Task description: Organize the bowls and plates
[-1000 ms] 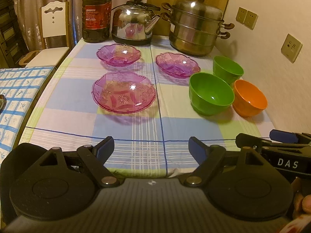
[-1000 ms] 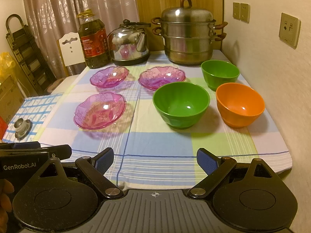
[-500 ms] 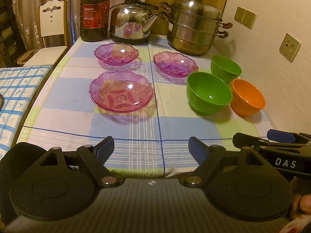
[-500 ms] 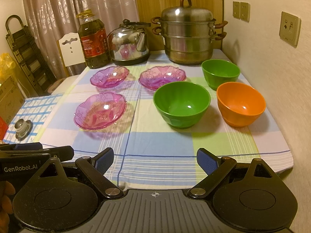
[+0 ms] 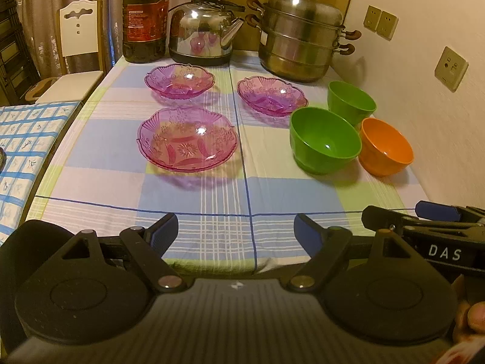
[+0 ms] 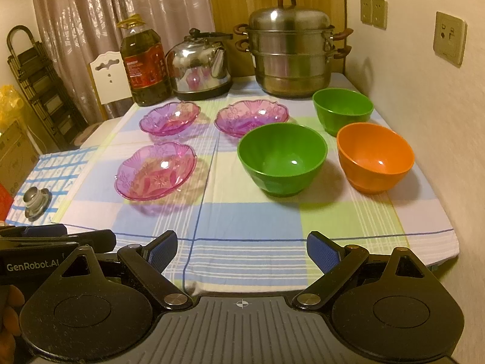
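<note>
Both tools parked at near edge of worktop (image 6: 418,212), side by side, nothing gripped. Left tool (image 5: 235,227) spread wide, empty; right tool (image 6: 241,246) likewise released, pads apart over the cloth.

Since a sec ago: left view shifted slightly, dishes sitting a bit lower and closer in frame; right view barely altered. No dish moved. Reads as a small approach/aim adjustment, not a grasp. Task prob. at very start, nothing stacked yet.

Layout: three pink glass plates on left half. Biggest plate (image 5: 187,138) toward middle-left, two smaller behind it near far edge, back-left plate (image 5: 180,80) and back-centre plate (image 5: 272,95). Three bowls on right half by wall-side edge: big green bowl (image 6: 282,157) nearest centre, orange bowl (image 6: 375,156) just beside it, small green bowl (image 6: 342,107) behind. All apart or only just touching, none nested.

Oil bottle (image 6: 145,60), kettle (image 6: 200,66), steamer pot (image 6: 292,45) along far edge, not task items.

Likely next: plates nested w/ left tool, bowls w/ right. Glass rims slippery, scalloped; rim pinch may slide.
</note>
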### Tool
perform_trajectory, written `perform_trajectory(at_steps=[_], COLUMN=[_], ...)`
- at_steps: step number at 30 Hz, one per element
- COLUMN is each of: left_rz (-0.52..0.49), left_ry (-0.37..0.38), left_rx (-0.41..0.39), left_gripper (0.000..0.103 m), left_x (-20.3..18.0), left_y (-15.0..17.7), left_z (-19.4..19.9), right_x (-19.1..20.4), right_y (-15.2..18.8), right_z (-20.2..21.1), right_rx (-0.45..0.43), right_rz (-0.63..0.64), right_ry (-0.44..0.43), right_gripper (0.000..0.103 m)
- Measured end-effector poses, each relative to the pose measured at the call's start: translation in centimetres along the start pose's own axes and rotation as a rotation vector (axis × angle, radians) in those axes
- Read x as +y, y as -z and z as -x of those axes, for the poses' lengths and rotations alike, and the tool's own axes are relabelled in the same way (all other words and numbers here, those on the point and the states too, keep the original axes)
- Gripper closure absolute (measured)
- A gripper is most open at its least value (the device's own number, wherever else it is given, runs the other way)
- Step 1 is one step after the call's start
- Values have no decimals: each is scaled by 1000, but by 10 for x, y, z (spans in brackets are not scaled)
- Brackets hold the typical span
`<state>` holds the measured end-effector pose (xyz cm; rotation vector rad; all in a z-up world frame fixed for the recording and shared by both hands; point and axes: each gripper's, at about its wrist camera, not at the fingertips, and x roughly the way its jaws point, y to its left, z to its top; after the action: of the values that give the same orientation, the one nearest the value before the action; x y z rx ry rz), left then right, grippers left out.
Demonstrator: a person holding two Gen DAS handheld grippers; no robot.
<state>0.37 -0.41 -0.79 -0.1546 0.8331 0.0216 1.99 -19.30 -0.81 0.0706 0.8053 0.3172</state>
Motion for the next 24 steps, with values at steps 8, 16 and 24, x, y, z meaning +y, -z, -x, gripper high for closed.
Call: perform_trajectory(at_steps=[8, 16, 24], left_rz=[2, 2, 2], left_ry=[4, 3, 3], left_rx=[2, 3, 4], left_gripper=[21, 21, 21], left_x=[-1, -1, -1], left_y=[2, 1, 1], left_z=[0, 0, 0], right_x=[0, -1, -1], right_y=[1, 1, 1], right_z=[-1, -1, -1], right_rx=[1, 2, 3], right_rz=[-2, -1, -3], right_ry=[-1, -4, -5], right_gripper=[11, 11, 11])
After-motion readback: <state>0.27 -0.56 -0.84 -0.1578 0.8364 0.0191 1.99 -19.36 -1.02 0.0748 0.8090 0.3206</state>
